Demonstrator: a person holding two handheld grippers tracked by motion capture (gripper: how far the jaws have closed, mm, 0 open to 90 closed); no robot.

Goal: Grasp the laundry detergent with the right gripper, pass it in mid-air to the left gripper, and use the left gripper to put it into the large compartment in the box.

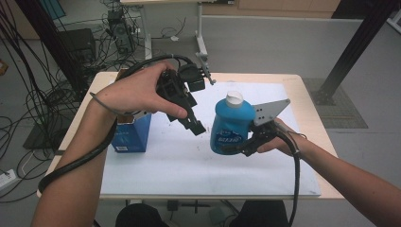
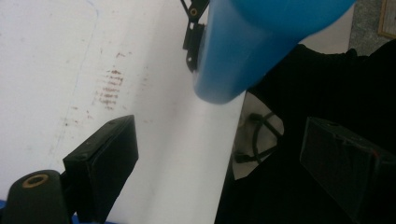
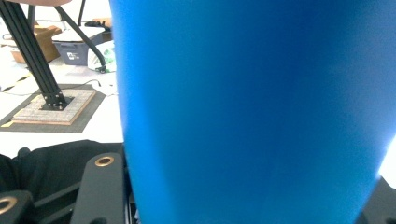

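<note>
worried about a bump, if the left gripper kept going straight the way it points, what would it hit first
Probably the white mat, just short of the blue bottle held by the right gripper. The left gripper is open; depth is hard to judge.

Open room at the front, crowded in the middle

Bare white mat [image 1: 189, 165] across the near half and the far right corner, free for passing. Blue bottle [image 1: 230, 124] clamped in the right gripper [image 1: 236, 147] and held above the mat centre, blocking the middle. Left gripper [image 1: 191, 120], jaws apart, hanging just left of the bottle, narrow gap between. Blue box [image 1: 133, 135] standing at the mat's left edge.
</note>
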